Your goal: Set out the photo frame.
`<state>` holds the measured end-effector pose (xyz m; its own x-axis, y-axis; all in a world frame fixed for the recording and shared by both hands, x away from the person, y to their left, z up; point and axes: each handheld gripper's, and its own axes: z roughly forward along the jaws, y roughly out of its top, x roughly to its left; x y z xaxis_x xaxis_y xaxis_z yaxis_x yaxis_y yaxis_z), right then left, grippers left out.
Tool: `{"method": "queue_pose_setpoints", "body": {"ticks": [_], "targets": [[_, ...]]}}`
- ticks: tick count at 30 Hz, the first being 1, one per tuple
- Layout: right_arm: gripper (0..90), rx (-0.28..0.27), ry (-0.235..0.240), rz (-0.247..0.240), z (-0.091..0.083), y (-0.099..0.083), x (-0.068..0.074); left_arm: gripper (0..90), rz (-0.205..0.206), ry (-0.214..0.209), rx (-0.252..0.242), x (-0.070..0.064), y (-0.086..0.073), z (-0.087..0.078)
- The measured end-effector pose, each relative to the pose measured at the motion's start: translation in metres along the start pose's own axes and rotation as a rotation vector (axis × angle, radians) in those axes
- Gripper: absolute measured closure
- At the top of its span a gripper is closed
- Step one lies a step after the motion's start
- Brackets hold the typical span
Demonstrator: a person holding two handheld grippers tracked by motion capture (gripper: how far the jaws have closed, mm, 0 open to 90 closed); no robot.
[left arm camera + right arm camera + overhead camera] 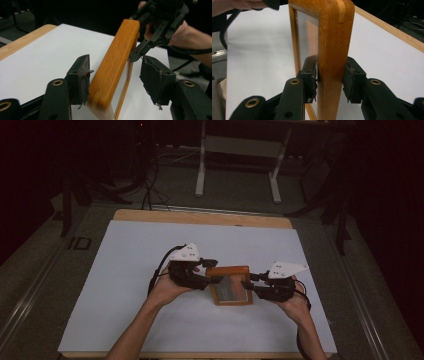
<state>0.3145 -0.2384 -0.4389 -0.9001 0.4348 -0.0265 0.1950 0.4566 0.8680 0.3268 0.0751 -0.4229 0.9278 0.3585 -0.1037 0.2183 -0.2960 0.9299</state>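
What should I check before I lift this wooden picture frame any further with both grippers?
1. Right gripper fingers clamped on the wooden frame: ok, both pads press its edge.
2. Left gripper closed on the frame: not ok, one finger touches, the other finger stands apart.
3. Frame centred between the left fingers: not ok, it sits against one side.
4. Glass pane free of finger pressure: cannot tell.
5. White table cover around the frame free of obstacles: ok.

A dim room: grey carpeted floor [40,270], a white-legged desk frame [239,160] beyond the worktop's far edge, dark cables [150,190] nearby.
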Motion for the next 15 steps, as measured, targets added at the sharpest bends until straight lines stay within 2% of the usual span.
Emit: {"method": "queue_pose_setpoints", "body": {"ticks": [1,2,4,5,8,10,15], "targets": [[67.4,-0.001,-0.003,0.003,0.000,0.000,0.000,38.4,-0.023,0.018,-0.031,0.003,-0.006,-0.006],[67.4,-0.001,-0.003,0.003,0.000,0.000,0.000,38.4,-0.023,0.018,-0.031,0.003,-0.006,-0.006],[67.5,-0.008,-0.004,0.006,0.000,-0.001,0.000,37.5,-0.063,0.041,-0.063,0.008,-0.017,-0.013],[67.5,-0.010,-0.004,0.008,0.000,-0.001,0.000,37.4,-0.063,0.041,-0.063,0.008,-0.017,-0.013],[67.6,-0.013,0.000,0.007,0.000,-0.002,0.000,37.2,-0.110,0.046,-0.093,0.013,-0.029,-0.014],[67.7,-0.019,0.003,0.006,0.000,-0.002,0.001,37.2,-0.142,0.056,-0.095,0.017,-0.039,-0.010],[67.8,-0.033,0.002,0.002,0.001,-0.003,0.002,36.4,-0.150,0.058,-0.081,0.017,-0.045,-0.002]]}}
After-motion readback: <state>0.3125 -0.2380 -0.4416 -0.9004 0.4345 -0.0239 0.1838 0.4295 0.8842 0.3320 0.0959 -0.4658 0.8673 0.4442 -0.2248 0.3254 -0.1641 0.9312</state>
